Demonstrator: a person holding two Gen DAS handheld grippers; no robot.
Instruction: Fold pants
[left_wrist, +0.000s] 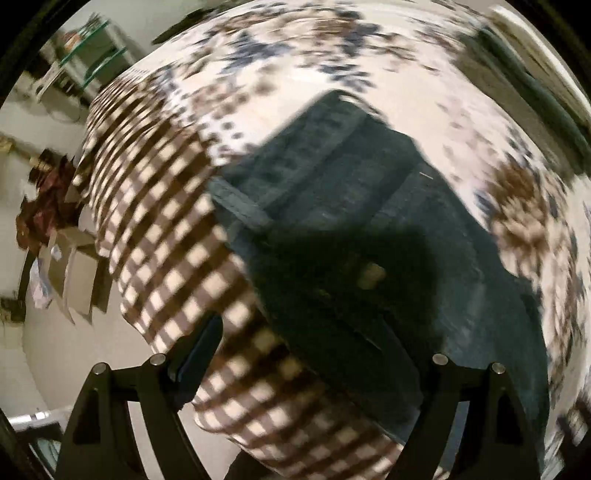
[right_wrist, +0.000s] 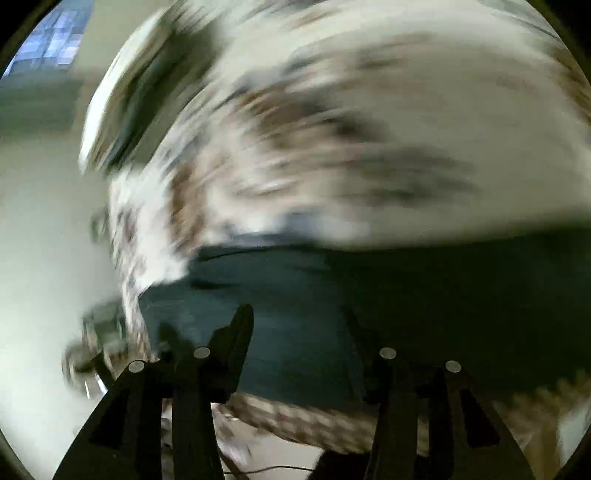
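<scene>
Dark teal, heavy, limp denim pants (left_wrist: 343, 229) lie partly folded on patterned bedspread (left_wrist: 155, 206); left gripper (left_wrist: 303, 354) and right gripper (right_wrist: 299, 332) both gape empty; best pinched at doubled waistband edge.

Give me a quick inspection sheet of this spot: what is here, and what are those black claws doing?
Surface: bed under a white sheet with brown and blue blotches, brown-and-cream checked border.
Job's things: dark teal pants, lying folded on the sheet.
Clutter: nothing seen on the bed.
Grippers: left hand-held gripper open, empty; right hand-held gripper open over the pants, view blurred.
Cables: thin dark cord on the floor.
Surroundings: cardboard boxes, glass shelves, window.
</scene>
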